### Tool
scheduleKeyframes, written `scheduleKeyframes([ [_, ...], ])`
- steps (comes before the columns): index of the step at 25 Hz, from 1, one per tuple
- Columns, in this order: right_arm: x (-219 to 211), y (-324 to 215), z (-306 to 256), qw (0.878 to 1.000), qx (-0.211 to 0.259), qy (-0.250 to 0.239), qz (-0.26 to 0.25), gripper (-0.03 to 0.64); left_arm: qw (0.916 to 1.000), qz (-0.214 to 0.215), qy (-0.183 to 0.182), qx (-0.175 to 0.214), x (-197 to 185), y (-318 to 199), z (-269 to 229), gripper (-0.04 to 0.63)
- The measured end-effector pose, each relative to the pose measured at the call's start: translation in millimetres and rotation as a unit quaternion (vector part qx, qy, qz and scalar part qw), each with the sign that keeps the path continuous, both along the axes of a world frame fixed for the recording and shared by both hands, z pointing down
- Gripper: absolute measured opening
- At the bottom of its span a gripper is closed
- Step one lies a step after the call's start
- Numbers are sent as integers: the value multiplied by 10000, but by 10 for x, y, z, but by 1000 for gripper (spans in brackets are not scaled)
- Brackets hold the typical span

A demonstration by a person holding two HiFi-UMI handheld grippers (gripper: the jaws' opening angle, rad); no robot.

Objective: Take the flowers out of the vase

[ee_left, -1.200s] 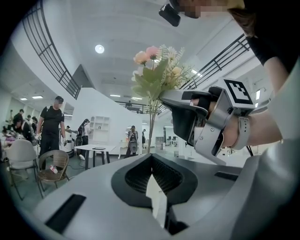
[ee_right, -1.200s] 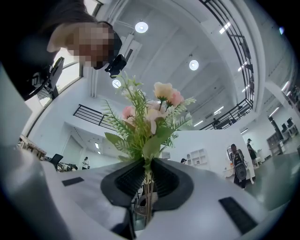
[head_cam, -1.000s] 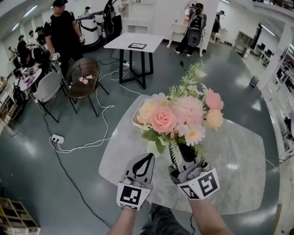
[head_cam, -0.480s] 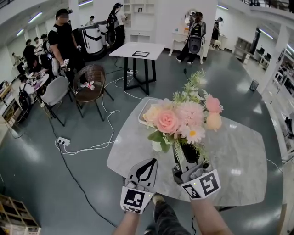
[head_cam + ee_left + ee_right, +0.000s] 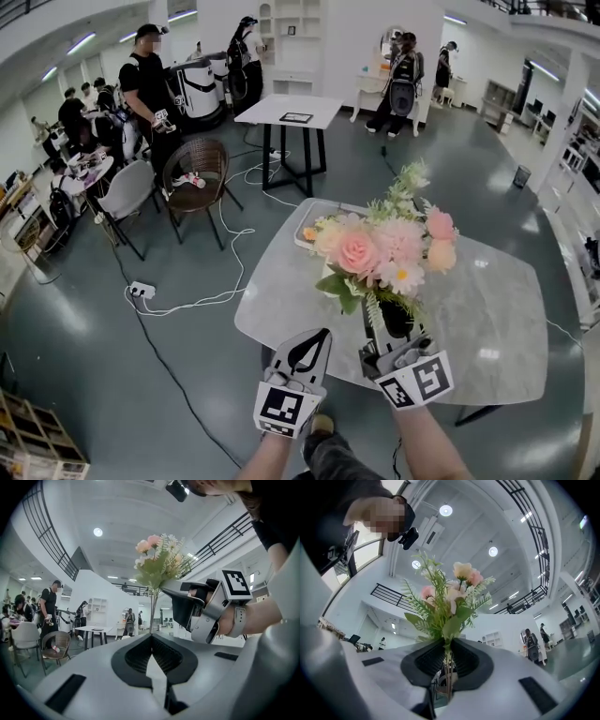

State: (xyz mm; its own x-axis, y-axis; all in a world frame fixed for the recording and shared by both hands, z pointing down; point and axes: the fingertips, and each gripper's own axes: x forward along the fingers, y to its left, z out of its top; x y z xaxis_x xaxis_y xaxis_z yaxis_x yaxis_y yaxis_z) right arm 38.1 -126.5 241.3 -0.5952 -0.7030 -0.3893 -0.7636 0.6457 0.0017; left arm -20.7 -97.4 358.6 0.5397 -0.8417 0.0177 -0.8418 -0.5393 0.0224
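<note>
Pulled back to the near edge of the counter [image 5: 487, 309], right tongs [image 5: 386, 323] clamp the flowers [image 5: 380, 253] by their stems; left tongs [image 5: 322, 334] beside them, closed and empty.

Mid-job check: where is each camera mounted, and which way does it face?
Head view: on the person's head, looking steeply down at the grey marble-look table; both forearms, the left gripper and the right gripper show.
Left gripper view: on the left gripper, looking level along its shut, empty jaws; the right wrist shows.
Right gripper view: on the right gripper, tilted up toward the ceiling, jaws clamping the stems of the pink-and-cream flower bouquet; the person's torso shows.
Shared: all three see that bouquet.
</note>
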Motion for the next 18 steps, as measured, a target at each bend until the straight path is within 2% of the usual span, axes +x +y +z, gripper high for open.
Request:
scheduleKeyframes([
  [4,20,-31,-131,10000,3,33,59,60,10000,71,26,-66,12,-75,-163,13],
  [12,50,123,-83,9998,37,124,117,60,9994,322,81,137,107,-127,-252,12],
  [18,29,-26,-74,9999,0,110,67,60,9993,328,42,184,46,-360,-333,12],
])
